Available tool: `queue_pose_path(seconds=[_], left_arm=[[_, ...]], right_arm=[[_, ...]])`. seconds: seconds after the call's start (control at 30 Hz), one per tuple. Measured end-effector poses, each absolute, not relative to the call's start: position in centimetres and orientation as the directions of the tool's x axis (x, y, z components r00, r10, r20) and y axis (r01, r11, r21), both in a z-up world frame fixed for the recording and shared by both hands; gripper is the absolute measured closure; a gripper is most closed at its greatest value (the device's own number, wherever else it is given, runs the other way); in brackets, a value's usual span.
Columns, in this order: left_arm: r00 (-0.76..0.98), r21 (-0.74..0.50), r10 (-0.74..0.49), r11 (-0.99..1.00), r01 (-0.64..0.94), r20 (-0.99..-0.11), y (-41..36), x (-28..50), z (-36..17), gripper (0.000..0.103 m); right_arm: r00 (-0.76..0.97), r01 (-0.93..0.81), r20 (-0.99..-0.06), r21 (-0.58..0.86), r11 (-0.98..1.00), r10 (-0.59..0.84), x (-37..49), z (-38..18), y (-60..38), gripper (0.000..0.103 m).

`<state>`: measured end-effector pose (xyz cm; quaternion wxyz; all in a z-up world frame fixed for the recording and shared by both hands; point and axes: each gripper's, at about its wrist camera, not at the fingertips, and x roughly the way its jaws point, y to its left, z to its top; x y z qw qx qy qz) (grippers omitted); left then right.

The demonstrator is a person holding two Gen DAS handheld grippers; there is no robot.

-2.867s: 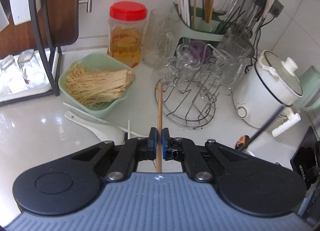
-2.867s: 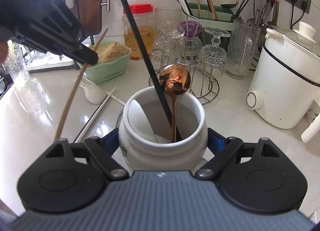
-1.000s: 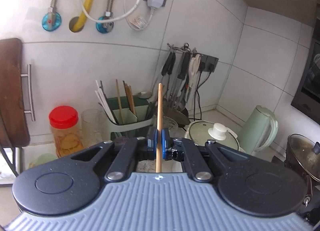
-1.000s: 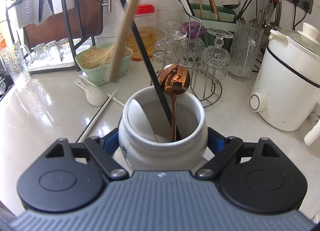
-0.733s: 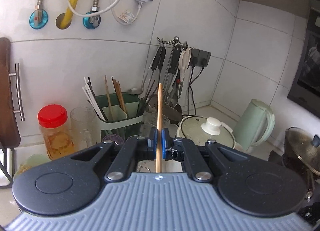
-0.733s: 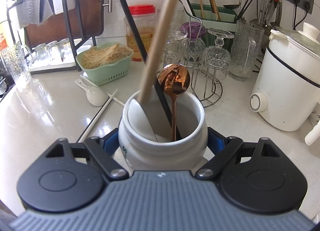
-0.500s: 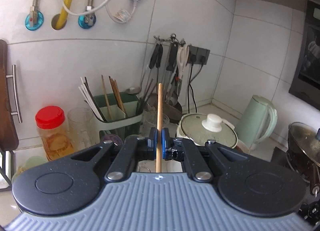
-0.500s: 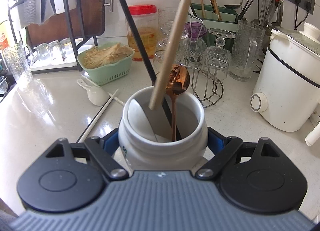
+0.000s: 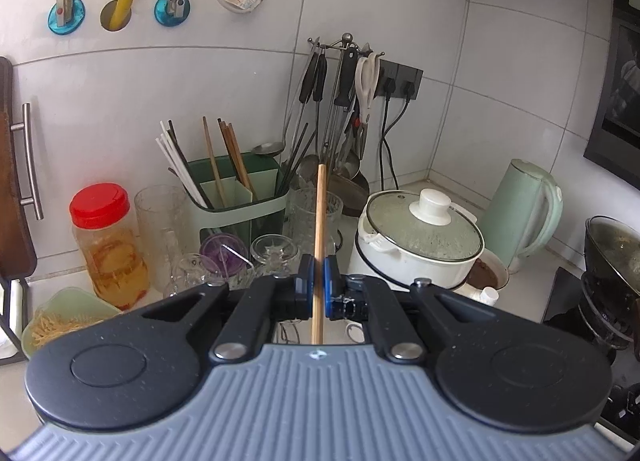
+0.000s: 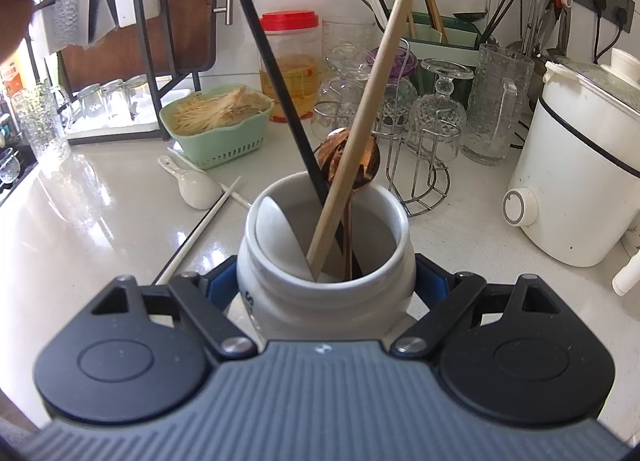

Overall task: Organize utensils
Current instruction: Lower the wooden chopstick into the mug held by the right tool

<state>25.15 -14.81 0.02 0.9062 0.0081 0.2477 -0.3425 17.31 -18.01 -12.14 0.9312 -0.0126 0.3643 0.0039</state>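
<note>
My left gripper (image 9: 316, 287) is shut on a wooden chopstick (image 9: 319, 245) that stands upright between its blue pads. In the right wrist view that wooden chopstick (image 10: 360, 121) slants down from the top edge, its lower end inside the white ceramic jar (image 10: 324, 293). My right gripper (image 10: 325, 285) is shut on the jar, a blue pad on each side. The jar also holds a black chopstick (image 10: 276, 73), a copper spoon (image 10: 350, 165) and a white spoon (image 10: 276, 233). On the counter left of the jar lie a white ceramic spoon (image 10: 196, 185) and a white chopstick (image 10: 200, 229).
A green basket of noodles (image 10: 220, 121), a red-lidded jar (image 10: 292, 61) and a wire rack of glasses (image 10: 400, 109) stand behind the jar. A white cooker (image 10: 580, 165) is at the right. A green utensil caddy (image 9: 236, 197) and hanging tools (image 9: 340, 101) line the wall.
The wooden chopstick has come down and to the right, from above the basket into the jar's mouth. The left wrist view has dropped a little. The right gripper and jar have stayed put.
</note>
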Motion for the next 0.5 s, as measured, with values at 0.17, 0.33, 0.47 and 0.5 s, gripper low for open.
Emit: queue_pose_path(seconds=[0.17,0.33,0.47,0.5], left_arm=[[0.634,-0.167,-0.604,0.774,0.611,-0.483,-13.5,24.7,0.4,0.097],[0.608,-0.186,-0.598,0.776,0.603,-0.522,-11.8,23.8,0.8,0.097],[0.588,-0.191,-0.588,0.778,0.598,-0.555,-10.8,23.0,0.5,0.097],[0.585,-0.187,-0.584,0.779,0.598,-0.562,-10.7,22.7,0.4,0.097]], right_arm=[[0.735,-0.022,-0.678,-0.02,1.0,0.002,17.3,-12.1,-18.1,0.013],[0.736,-0.023,-0.677,-0.02,1.0,0.004,17.3,-12.2,-18.1,0.012],[0.738,-0.022,-0.674,-0.02,1.0,0.003,17.3,-12.2,-18.0,0.012],[0.738,-0.022,-0.674,-0.02,1.0,0.003,17.3,-12.2,-18.0,0.012]])
